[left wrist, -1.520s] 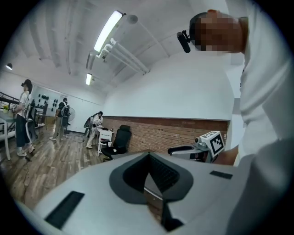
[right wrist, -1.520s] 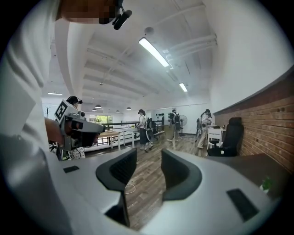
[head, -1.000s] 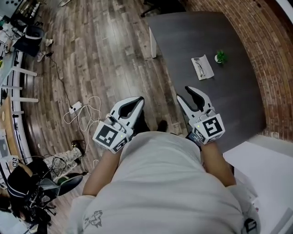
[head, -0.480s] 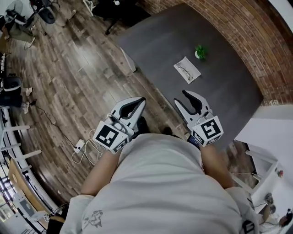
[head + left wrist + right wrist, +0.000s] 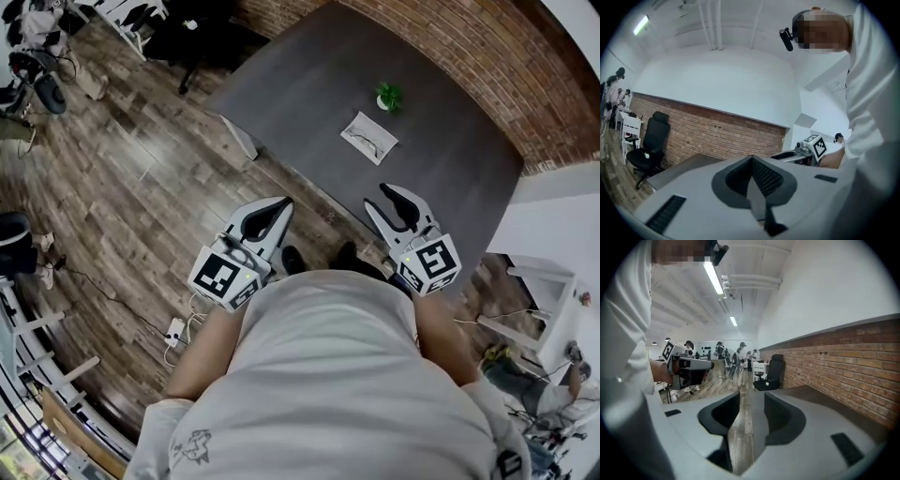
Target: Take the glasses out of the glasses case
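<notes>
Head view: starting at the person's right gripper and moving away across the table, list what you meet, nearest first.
right gripper → glasses case → small green plant → brick wall

The glasses case [image 5: 361, 122] and glasses [image 5: 367, 142] are too small for detail; open or closed cannot be told.

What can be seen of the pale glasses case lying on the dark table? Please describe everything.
The pale, flat, rectangular glasses case lies on the dark grey table, turned at an angle, beside a small green plant without touching it. Thin dark-framed glasses rest on its pale surface, so it looks open; its material is too small to judge. The left gripper and the right gripper are well apart from it.
</notes>
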Tool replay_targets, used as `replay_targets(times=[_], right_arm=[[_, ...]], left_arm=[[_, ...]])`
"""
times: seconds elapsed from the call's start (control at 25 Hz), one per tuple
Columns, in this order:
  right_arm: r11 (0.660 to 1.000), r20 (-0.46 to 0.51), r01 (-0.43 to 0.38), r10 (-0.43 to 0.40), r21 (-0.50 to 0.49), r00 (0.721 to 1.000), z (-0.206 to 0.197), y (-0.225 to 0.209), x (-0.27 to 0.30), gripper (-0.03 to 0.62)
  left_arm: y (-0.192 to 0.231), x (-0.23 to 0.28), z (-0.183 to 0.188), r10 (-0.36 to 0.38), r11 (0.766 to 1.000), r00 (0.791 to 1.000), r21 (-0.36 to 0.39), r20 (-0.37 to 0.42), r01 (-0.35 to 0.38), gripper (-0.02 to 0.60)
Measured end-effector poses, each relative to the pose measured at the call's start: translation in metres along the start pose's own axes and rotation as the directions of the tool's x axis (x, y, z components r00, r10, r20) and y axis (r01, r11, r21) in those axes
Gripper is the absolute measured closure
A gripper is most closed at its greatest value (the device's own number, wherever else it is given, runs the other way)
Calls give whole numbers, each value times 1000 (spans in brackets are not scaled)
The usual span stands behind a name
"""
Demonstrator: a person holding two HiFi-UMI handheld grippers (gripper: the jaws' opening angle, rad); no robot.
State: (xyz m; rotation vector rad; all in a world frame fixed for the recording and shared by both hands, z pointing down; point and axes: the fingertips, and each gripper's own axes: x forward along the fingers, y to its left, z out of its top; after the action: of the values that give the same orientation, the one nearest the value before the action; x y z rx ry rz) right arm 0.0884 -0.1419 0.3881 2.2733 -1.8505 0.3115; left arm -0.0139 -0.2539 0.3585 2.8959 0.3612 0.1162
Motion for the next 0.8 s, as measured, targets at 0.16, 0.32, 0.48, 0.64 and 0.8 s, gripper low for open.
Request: replay_targets(times=[0.16,0.32,0.48,0.64,0.8], right_arm=[[1000,-28,25,-25,3,999,-6,-10,1,424],[999,-42,51,-50,1,998,-9,-23,4,424],[998,-53,58,-57,22,997,-18,-44,9,424],[998,-81,62,-60,23,995,-26,-70,20,428],[999,-123,51,-50,8,991,-39,-92,37,431]], left_arm=[[9,4,-2,-8,1000,1000,-15,4,8,571],[15,11,-2,-22,1000,1000,-10,-4,22,571],[21,23,-5,-22,1000,1000,-13,-18,21,571],[32,37,-9,-20,1000,999,-23,-44,19,571],[45,52,-12,-17,999,998,-32,-64,15,571]])
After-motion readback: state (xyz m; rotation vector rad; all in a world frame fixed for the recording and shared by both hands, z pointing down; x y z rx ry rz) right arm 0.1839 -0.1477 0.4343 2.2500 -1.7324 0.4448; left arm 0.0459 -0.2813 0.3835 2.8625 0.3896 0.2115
